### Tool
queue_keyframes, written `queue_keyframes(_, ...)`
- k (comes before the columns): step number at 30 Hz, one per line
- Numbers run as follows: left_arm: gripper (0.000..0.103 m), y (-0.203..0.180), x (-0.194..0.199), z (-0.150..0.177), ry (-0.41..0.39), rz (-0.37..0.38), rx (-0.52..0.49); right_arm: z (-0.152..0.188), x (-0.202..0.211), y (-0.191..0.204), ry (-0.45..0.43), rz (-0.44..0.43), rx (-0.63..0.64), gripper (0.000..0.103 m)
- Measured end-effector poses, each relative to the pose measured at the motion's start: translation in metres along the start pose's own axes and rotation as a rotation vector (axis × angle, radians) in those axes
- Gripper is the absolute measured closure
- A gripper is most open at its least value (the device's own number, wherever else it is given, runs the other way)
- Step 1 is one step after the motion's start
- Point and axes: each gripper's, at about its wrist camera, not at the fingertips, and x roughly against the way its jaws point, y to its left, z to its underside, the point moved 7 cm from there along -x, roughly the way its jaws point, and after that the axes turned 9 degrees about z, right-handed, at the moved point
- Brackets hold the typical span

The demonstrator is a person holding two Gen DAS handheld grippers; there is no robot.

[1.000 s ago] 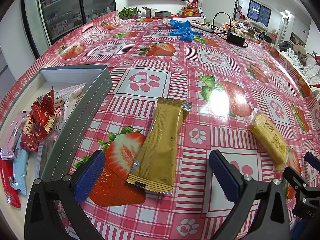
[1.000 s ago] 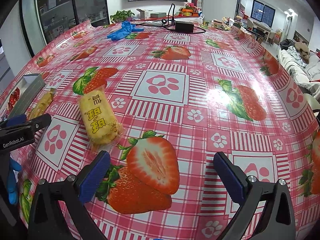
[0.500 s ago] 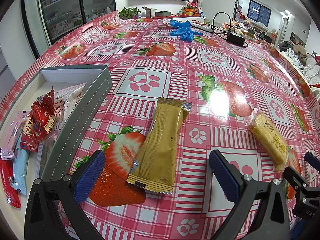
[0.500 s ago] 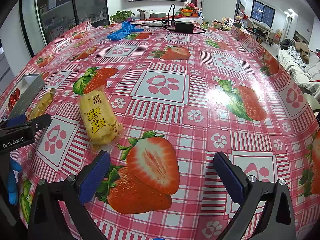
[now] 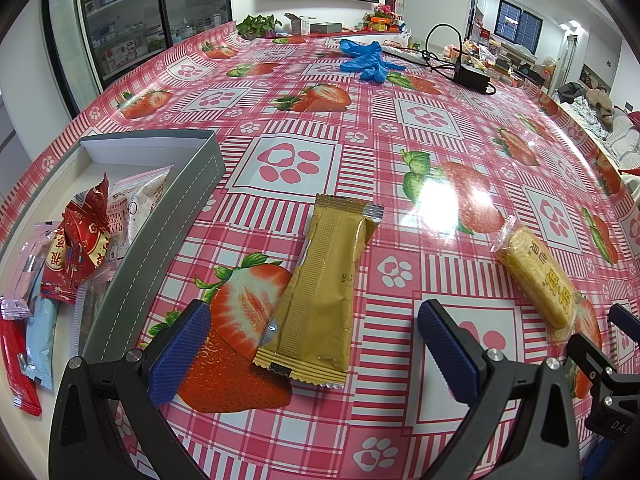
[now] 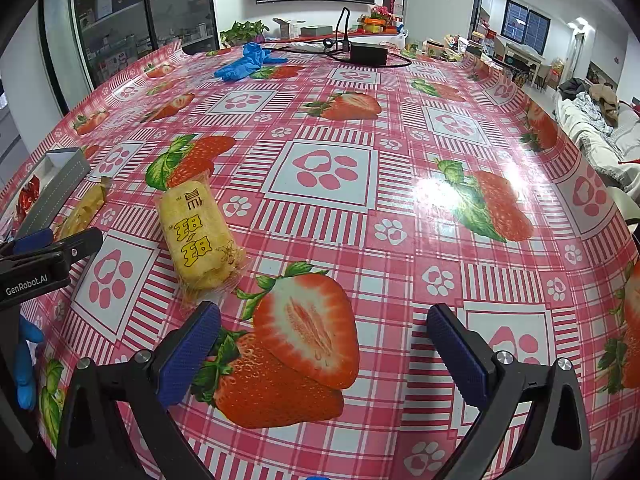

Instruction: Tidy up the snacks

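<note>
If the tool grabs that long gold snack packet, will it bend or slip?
The gold packet looks flat and thin, so it probably flexes if pinched at one end. Its shiny foil may be slippery against the glossy tablecloth, so a push likely slides it. It seems light; it won't roll.

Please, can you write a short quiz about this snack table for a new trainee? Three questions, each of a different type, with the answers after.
1. True or false: the gold packet lies inside the grey box.
2. Multiple choice: the yellow rice cracker is closest to A) the left pad of the right tongs, B) the blue gloves, C) the black adapter.
3. Fill in: both the left tongs and the right tongs are ____ and hold nothing.

Key: 1 false, it lies on the tablecloth beside the box; 2 A; 3 open.
</note>
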Motion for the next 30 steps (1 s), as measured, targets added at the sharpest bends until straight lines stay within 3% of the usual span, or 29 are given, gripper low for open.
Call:
queue_keyframes(22,0.0,0.0,0.0,0.0,0.0,0.0,0.0,0.0,0.0,0.001,0.001,-0.002,0.005,0.0)
queue_keyframes(30,0.0,0.0,0.0,0.0,0.0,-0.001,-0.001,-0.009,0.001,0.033,0.025,-0.075,0.112,0.0)
